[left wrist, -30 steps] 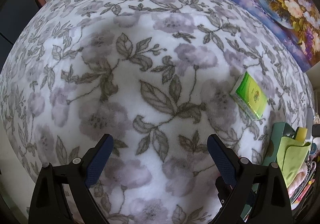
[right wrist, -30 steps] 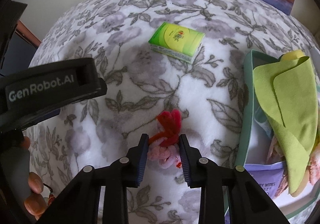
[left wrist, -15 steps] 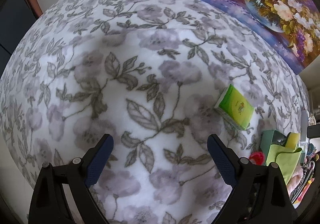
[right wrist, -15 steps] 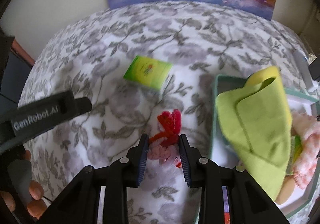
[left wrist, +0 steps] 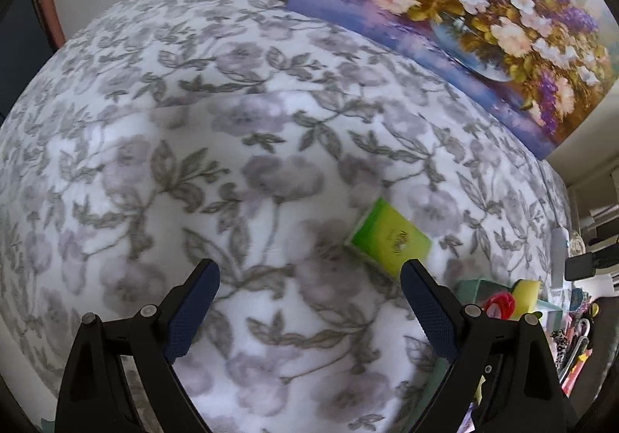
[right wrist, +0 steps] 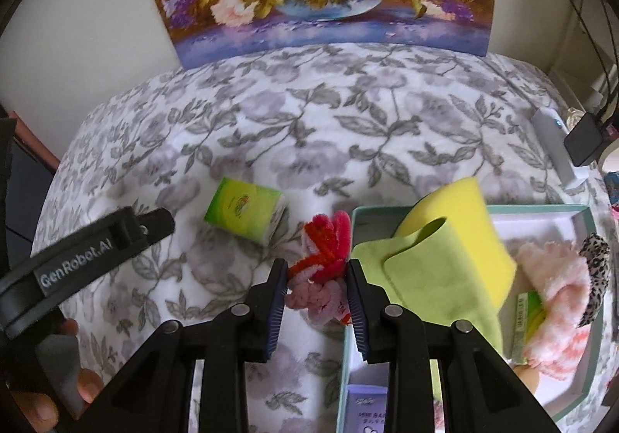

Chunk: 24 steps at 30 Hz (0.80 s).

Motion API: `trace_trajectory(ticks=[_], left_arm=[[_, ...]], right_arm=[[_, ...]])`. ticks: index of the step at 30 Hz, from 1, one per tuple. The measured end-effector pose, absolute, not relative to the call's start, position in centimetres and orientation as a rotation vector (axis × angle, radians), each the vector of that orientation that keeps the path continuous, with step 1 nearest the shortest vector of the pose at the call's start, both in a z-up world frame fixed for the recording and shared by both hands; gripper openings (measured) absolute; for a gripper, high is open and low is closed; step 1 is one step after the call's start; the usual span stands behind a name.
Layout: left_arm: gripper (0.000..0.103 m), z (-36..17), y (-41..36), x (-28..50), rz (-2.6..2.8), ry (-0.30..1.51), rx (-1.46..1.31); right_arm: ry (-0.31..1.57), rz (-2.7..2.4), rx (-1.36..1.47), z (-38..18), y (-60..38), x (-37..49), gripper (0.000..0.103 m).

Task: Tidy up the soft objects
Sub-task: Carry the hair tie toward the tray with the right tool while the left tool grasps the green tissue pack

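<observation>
The right tongs are clenched on a fuzzy red-and-pink chenille toy, the pads pressing its lower pink part from both sides while the red loops stand up beyond the tips. Judged light, limp and compressible; it should not slip readily, and the dense middle where the stems bunch is the soundest place to hold. The toy hangs clear of the floral blanket, just beside the near-left wall of the teal box, which already holds a green cloth, a yellow sponge and a pink fluffy item. The right tongs point steeply down. Farther out, a green tissue pack lies on the blanket. The left tongs stand released, empty, angled down over bare blanket.
</observation>
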State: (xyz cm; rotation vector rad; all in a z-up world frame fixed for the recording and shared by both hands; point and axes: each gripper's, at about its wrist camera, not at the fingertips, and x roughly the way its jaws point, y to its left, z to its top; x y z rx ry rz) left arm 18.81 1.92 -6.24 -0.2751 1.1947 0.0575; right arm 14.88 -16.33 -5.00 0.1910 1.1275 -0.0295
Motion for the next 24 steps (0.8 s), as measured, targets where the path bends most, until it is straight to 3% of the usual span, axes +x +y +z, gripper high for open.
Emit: trace_trajectory(ticks=[14,24], left_arm=[[0.095,-9.8,-0.4,20.6,-0.009,1.228,-0.332],[0.095,-9.8,-3.1,21.3,-0.068,1.178,-0.212]], right_arm=[[1.112,-0.083,0.185,-4.7,-18.9,16.4,0.032],[1.119,-0.099,0.196,-5.4,-20.0,17.1,0.033]])
